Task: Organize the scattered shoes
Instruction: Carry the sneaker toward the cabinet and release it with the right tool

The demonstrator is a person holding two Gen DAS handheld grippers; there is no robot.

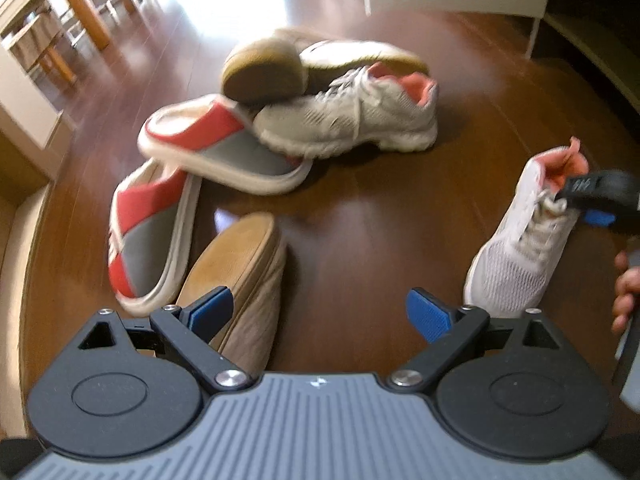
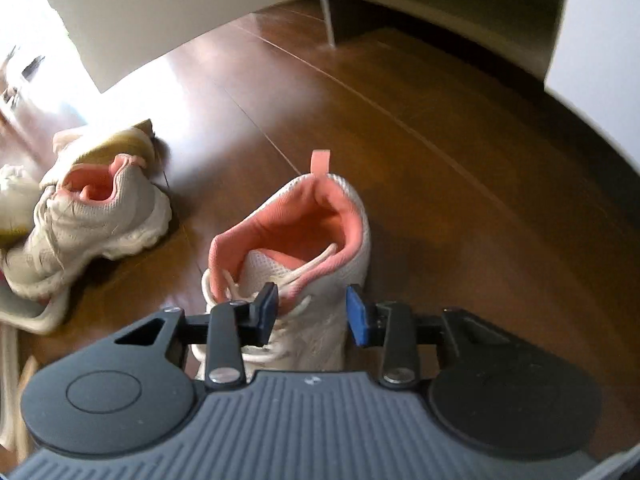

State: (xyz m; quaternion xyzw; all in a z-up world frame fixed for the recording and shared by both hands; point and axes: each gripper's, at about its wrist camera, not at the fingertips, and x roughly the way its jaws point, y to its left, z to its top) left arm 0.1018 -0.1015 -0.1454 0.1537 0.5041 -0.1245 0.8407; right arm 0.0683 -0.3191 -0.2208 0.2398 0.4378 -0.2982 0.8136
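On the brown wood floor (image 2: 400,160), the right gripper (image 2: 312,312) straddles a white sneaker's (image 2: 296,240) laces without clamping, risking a slip, while the left gripper (image 1: 320,312) hangs spread near the jumbled pile (image 1: 280,120).

Dark wooden floor (image 1: 360,220) carries a loose heap: two red-and-grey slippers (image 1: 224,148), a white sneaker (image 1: 352,124), tan shoes (image 1: 240,272) turned sole-up. A second white sneaker (image 2: 296,240) stands apart.
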